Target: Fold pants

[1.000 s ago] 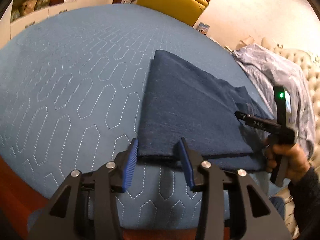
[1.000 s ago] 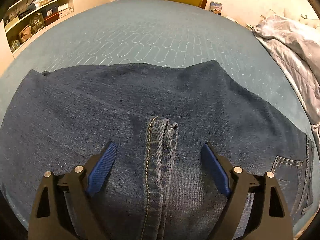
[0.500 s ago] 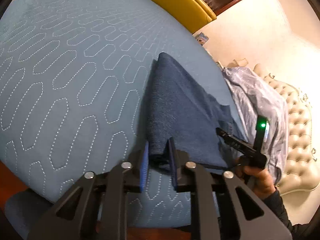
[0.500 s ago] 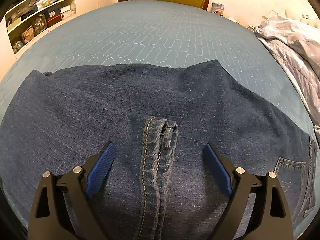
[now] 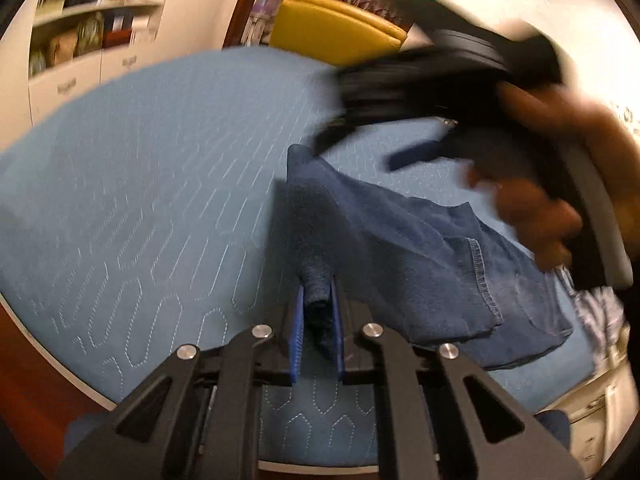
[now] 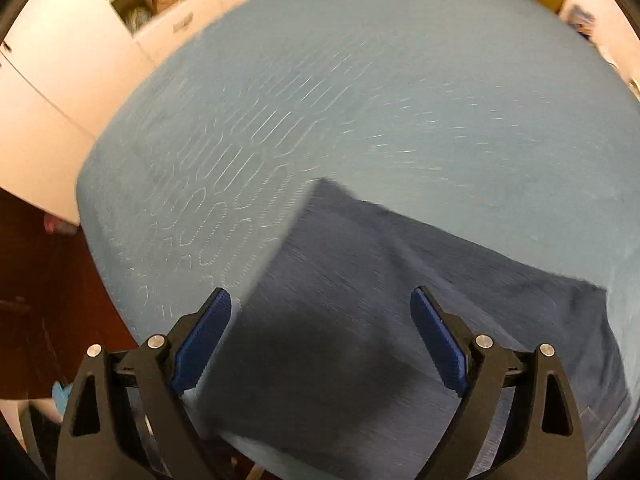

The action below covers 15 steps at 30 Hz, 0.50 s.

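Observation:
Dark blue jeans (image 5: 420, 248) lie folded on the blue quilted bed. My left gripper (image 5: 317, 304) is shut on the near folded edge of the jeans and lifts it off the cover. My right gripper (image 6: 320, 332) is open and empty, hovering above the jeans (image 6: 380, 300) near their left end. In the left wrist view the right gripper (image 5: 416, 152) shows blurred, held high over the jeans by a hand.
The blue quilted bed cover (image 5: 120, 168) spreads left and behind the jeans. A yellow headboard (image 5: 336, 24) and white shelves (image 5: 80, 40) stand at the back. A pale crumpled sheet (image 5: 596, 308) lies at the right. The bed's near edge drops to a dark floor (image 6: 40, 280).
My left gripper has raised the pinched jeans edge. My right gripper has lifted off the seam and swung left over the jeans, still open. Both views are motion-blurred.

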{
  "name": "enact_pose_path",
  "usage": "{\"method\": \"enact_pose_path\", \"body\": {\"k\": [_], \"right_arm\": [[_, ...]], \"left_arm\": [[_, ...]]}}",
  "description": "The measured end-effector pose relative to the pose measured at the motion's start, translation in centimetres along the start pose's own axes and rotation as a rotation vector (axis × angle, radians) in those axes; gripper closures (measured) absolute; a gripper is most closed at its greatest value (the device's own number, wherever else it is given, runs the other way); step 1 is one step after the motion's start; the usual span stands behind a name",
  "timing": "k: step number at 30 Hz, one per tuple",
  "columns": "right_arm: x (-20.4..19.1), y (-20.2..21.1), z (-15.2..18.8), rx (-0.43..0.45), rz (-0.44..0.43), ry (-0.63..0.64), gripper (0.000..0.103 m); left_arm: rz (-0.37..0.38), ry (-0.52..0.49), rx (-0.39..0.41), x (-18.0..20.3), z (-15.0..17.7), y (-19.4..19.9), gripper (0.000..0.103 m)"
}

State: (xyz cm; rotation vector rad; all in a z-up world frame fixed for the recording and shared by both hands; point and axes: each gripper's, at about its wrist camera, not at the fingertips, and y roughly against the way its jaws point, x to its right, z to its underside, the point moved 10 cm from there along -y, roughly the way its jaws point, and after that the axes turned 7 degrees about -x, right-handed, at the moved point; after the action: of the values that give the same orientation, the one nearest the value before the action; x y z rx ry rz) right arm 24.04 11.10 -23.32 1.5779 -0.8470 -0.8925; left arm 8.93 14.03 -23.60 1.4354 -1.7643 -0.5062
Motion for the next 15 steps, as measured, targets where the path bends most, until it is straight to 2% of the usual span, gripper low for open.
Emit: {"method": "enact_pose_path", "body": {"k": [3, 4, 6, 7, 9, 10, 11, 12, 15], "right_arm": [[-0.7, -2.6, -1.3, -0.08, 0.041, -0.008, 0.018], [-0.5, -3.5, -1.6, -0.104, 0.073, -0.004, 0.023], [0.0, -4.6, -1.8, -0.129, 0.13, 0.004, 0.044], [0.6, -5.0, -1.7, -0.133, 0.164, -0.007, 0.061], [0.8, -4.9, -1.5, -0.117, 0.152, 0.0, 0.071], [1.0, -4.6, -1.4, -0.108, 0.147, 0.001, 0.079], [1.3, -4.3, -1.2, -0.102, 0.138, -0.005, 0.081], [1.6, -3.8, -1.1, -0.093, 0.125, -0.01, 0.081], [2.3, -2.5, -0.9, -0.067, 0.097, -0.02, 0.083]], "left_arm": [[-0.032, -0.025, 0.022, 0.8, 0.0, 0.4, 0.092], [-0.042, -0.036, 0.027, 1.0, 0.0, 0.5, 0.092], [-0.036, -0.04, 0.034, 1.4, 0.0, 0.6, 0.092], [-0.029, -0.031, 0.038, 1.4, -0.1, 0.6, 0.092], [-0.008, 0.011, 0.044, 0.9, -0.2, 0.5, 0.09], [-0.009, 0.041, 0.045, 0.4, -0.1, 0.4, 0.081], [-0.013, 0.073, 0.048, -0.1, -0.1, 0.3, 0.06], [-0.022, 0.101, 0.046, -0.5, 0.1, 0.0, 0.052], [0.001, 0.114, 0.05, 0.4, 0.3, -0.4, 0.049]]}}
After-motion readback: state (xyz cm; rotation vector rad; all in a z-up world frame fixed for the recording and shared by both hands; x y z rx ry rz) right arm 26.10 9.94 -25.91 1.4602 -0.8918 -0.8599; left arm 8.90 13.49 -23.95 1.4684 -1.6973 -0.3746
